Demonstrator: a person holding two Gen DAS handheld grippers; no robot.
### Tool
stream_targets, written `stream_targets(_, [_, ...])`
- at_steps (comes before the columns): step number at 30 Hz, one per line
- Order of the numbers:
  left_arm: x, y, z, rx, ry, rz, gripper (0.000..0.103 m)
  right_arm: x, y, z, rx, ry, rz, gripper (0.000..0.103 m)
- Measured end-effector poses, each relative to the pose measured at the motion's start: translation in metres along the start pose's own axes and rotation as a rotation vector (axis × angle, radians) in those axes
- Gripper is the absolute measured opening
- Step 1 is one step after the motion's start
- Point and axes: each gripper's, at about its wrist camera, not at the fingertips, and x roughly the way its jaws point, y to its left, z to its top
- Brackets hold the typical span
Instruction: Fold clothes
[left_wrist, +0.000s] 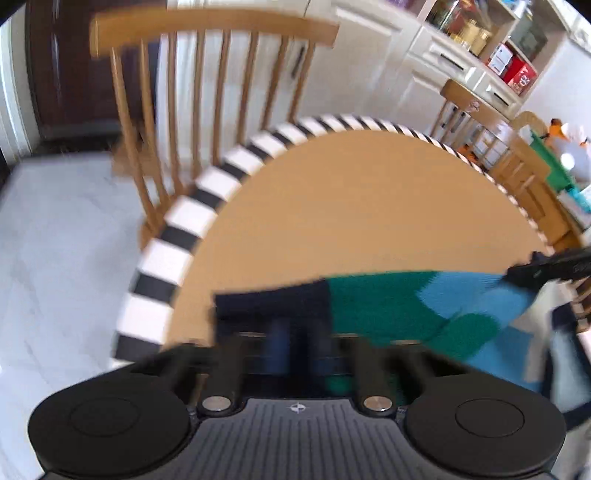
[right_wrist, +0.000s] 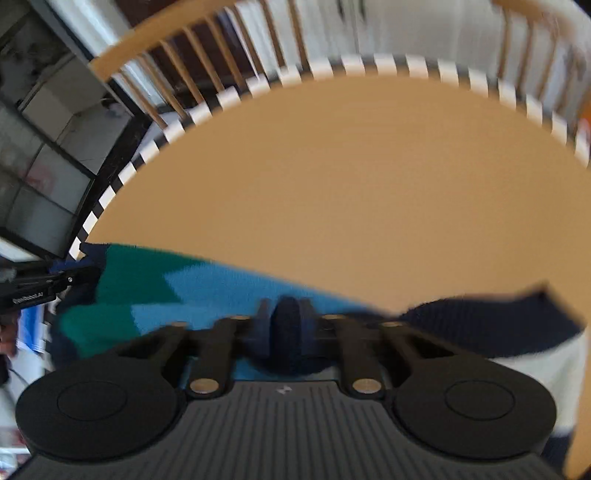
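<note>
A knit sweater (left_wrist: 388, 306) in navy, green, light blue and white blocks hangs stretched between my two grippers above the tan table (left_wrist: 351, 206). My left gripper (left_wrist: 295, 332) is shut on its navy edge at the bottom of the left wrist view. The right gripper (left_wrist: 517, 275) pinches the other end at the far right of that view. In the right wrist view my right gripper (right_wrist: 290, 321) is shut on a bunched navy fold of the sweater (right_wrist: 207, 291), and the left gripper (right_wrist: 85, 275) holds its far left corner. The frames are blurred.
The tan table (right_wrist: 351, 177) has a black-and-white striped rim (left_wrist: 207, 192). A wooden spindle-back chair (left_wrist: 207, 81) stands at its far side, and another chair (left_wrist: 476, 110) at the right. White cabinets with shelves (left_wrist: 491, 48) line the back wall. Pale floor (left_wrist: 62, 240) lies left.
</note>
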Motion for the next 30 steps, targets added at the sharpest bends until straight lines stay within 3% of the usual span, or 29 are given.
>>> stream_targets(2, [-0.003,-0.003,-0.003,0.019,0.037,-0.009,0.0,-0.012,-0.002,-0.006,0.002,-0.033,0.017,0.013])
stream_targets(4, [-0.008,-0.008,-0.008,0.087,0.032,0.029,0.002,-0.022,-0.005,-0.01,0.013,-0.037,0.032,0.012])
stream_targets(6, [-0.015,-0.009,-0.011,0.151,-0.015,0.081,0.016,-0.028,-0.007,-0.013,0.018,-0.036,0.038,0.012])
stream_targets(7, [-0.015,-0.005,-0.01,0.164,-0.03,0.091,0.029,-0.03,-0.007,-0.014,0.015,-0.036,0.033,0.012])
stream_targets(8, [-0.015,-0.001,-0.009,0.178,-0.046,0.101,0.036,-0.03,-0.007,-0.015,0.006,-0.034,0.025,0.012])
stream_targets(12, [-0.01,0.019,-0.004,0.13,-0.019,0.1,0.037,-0.026,-0.008,-0.016,-0.015,-0.024,0.003,0.012])
stream_targets(15, [-0.009,0.033,-0.007,0.094,0.011,0.038,0.04,-0.025,-0.009,-0.02,-0.018,-0.021,0.004,0.012])
stream_targets(17, [-0.008,0.034,-0.008,0.092,0.023,-0.011,0.053,-0.024,-0.01,-0.023,-0.019,-0.017,0.009,0.012])
stream_targets(19, [-0.006,0.032,-0.008,0.098,0.028,-0.049,0.054,-0.02,-0.01,-0.024,-0.01,-0.008,0.01,0.012])
stream_targets(21, [-0.002,0.029,-0.005,0.092,0.011,-0.024,0.032,-0.018,-0.01,-0.024,-0.006,-0.009,0.003,0.012])
stream_targets(22, [-0.002,0.03,-0.002,0.084,0.005,-0.013,0.005,-0.019,-0.01,-0.024,-0.002,-0.015,0.002,0.012])
stream_targets(30, [-0.034,0.051,0.011,-0.151,-0.111,-0.14,0.002,-0.041,-0.005,-0.012,0.032,-0.12,0.047,0.009])
